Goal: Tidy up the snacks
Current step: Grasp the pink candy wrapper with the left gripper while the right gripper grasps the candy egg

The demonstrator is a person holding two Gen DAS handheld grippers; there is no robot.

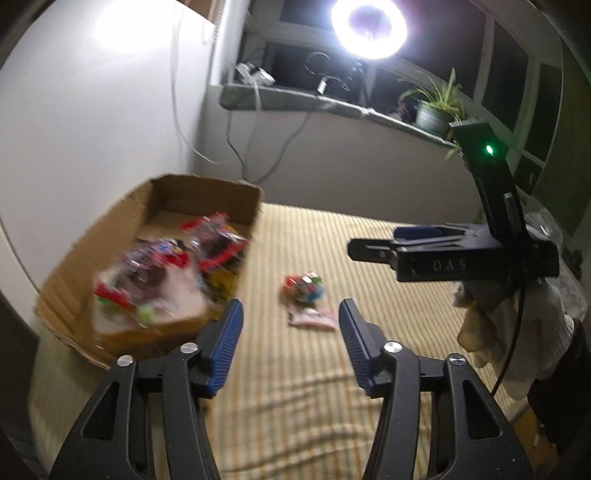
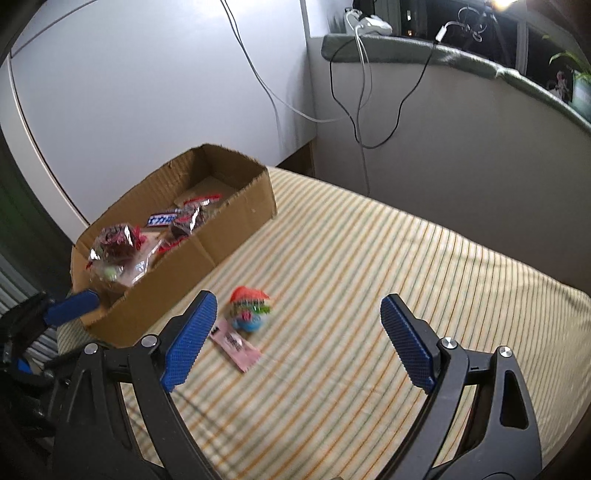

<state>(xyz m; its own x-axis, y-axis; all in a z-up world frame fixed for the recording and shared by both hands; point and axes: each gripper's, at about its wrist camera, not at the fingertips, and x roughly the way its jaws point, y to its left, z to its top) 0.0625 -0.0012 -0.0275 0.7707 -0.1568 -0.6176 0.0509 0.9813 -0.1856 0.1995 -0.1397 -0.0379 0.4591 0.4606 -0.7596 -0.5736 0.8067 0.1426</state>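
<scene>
On the striped bed (image 2: pixel 369 258), two loose snacks (image 2: pixel 249 310) sat right of the cardboard box (image 2: pixel 236 218); left gripper (image 1: pixel 290 325) and right gripper (image 2: pixel 295 332) both spread, holding nothing.

White wall (image 2: pixel 147 92), striped bedsheet (image 2: pixel 369 277), dark window (image 1: pixel 506 74), glaring ring light (image 1: pixel 369 26), potted plant (image 1: pixel 432 110)

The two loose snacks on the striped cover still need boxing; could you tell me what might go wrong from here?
1. The pink sachet lies flat on the soft striped cover; a claw may pinch fabric instead.
2. The colourful snack sits close against the sachet, so grabbing one could drag the other.
3. The cardboard box is piled high at its near end, where a clear bag could spill over.
</scene>
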